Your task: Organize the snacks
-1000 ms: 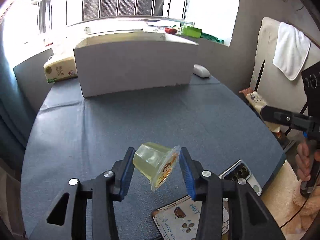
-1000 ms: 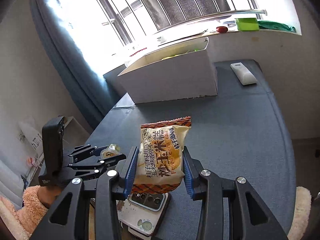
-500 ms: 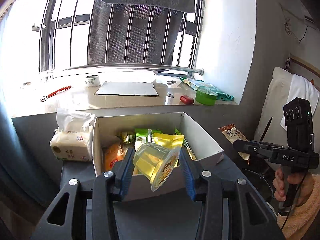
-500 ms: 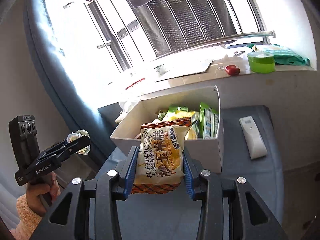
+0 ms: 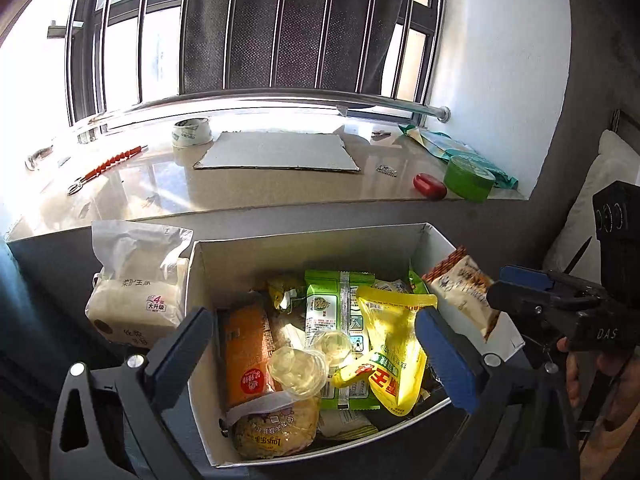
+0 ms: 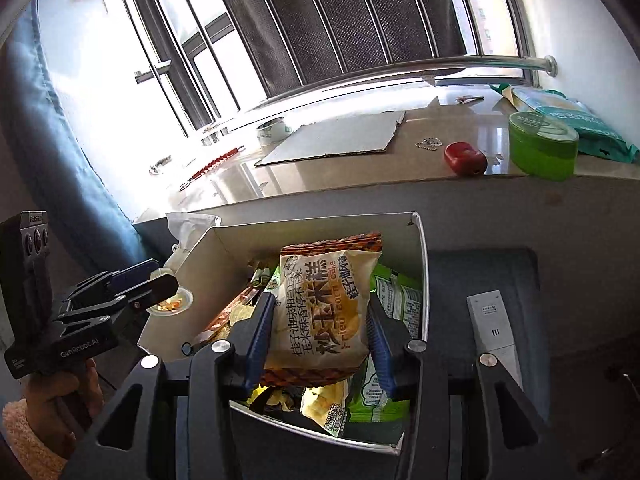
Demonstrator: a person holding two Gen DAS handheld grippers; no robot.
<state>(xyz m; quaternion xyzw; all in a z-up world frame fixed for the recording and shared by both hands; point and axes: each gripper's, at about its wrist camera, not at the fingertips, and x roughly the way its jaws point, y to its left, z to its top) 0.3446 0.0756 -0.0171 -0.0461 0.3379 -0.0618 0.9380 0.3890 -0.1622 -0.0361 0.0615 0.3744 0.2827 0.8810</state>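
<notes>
Snacks are dropping into the box [image 5: 436, 240]; left tongs [image 5: 316, 348] spread, jelly cup [image 5: 298, 372] released; right tongs [image 6: 320, 332] just opening around the corn-cake packet [image 6: 324, 312]; next, withdraw both.

I am in a home: barred window [image 5: 304, 28], cluttered sill [image 5: 248, 184], tissue pack [image 5: 136, 292], snack box [image 5: 320, 248].

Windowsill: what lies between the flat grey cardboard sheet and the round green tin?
A small silvery chain and a glossy red rounded object beside the tin; right wrist view shows both.
</notes>
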